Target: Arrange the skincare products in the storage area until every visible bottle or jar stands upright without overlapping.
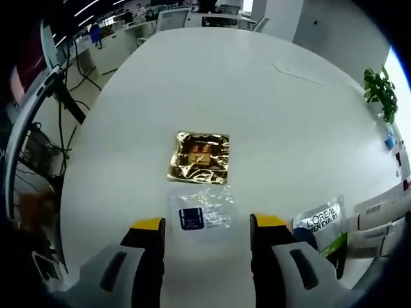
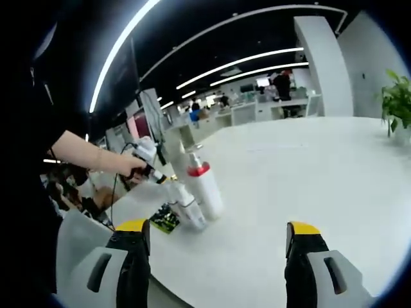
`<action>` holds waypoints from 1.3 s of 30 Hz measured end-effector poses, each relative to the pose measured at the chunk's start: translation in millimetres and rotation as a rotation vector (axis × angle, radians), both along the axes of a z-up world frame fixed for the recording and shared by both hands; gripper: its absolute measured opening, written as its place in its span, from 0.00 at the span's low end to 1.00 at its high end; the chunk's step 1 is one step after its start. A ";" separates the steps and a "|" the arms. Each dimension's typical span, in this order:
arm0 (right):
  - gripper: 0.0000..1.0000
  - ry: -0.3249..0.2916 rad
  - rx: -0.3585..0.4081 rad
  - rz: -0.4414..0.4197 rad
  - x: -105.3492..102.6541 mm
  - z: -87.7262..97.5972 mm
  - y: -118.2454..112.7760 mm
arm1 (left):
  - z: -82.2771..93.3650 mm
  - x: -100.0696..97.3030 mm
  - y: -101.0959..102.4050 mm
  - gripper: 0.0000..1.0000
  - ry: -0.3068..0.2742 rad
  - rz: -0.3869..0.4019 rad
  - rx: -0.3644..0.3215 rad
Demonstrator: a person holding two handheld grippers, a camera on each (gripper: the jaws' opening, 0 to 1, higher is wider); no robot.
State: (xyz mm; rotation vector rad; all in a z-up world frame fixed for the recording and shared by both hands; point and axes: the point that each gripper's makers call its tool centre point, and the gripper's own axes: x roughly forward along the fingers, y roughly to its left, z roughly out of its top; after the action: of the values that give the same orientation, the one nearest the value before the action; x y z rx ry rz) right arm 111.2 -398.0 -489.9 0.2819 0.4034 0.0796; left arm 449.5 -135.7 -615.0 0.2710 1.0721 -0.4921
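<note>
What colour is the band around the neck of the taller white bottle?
Red; the band shows best in the right gripper view.

1. An open-plan office is shown.
2. A large white table [image 1: 257, 83] is seen in the left gripper view, with desks [image 1: 122, 35] and chairs [image 1: 173, 18] ranged behind it.
3. Long ceiling light strips [image 2: 237, 64] are seen in the right gripper view, above rows of desks with people [image 2: 282, 83] at them.
4. A potted plant [image 2: 398, 102] is placed at the table's far edge.
5. Cables [image 1: 67, 122] are trailed along the floor beside the table.
</note>
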 end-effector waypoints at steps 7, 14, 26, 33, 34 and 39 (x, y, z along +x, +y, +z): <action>0.90 0.005 -0.002 -0.003 -0.5 -1.7 -1.5 | -3.1 6.5 2.4 0.44 -0.011 -0.017 0.024; 0.90 0.010 -0.008 -0.001 -0.5 -2.4 -0.6 | -4.2 7.9 0.4 0.37 -0.021 -0.034 0.034; 0.88 0.013 -0.014 0.002 -0.1 -1.3 1.9 | 2.0 5.0 3.1 0.35 -0.018 -0.030 0.022; 0.88 0.010 -0.015 0.006 -0.3 -2.2 0.7 | 10.2 1.9 5.6 0.34 -0.025 -0.034 0.010; 0.88 0.010 -0.016 0.007 -0.4 -2.7 0.2 | 11.3 0.8 6.0 0.34 -0.025 -0.034 0.008; 0.88 0.002 -0.024 0.014 0.4 -3.5 -0.4 | 22.2 -6.2 6.0 0.34 -0.031 -0.031 -0.008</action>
State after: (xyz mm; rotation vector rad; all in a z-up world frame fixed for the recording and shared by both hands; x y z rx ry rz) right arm 111.5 -398.5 -493.5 0.2553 0.4079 0.0878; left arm 443.3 -129.6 -592.8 0.2878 1.0368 -0.5179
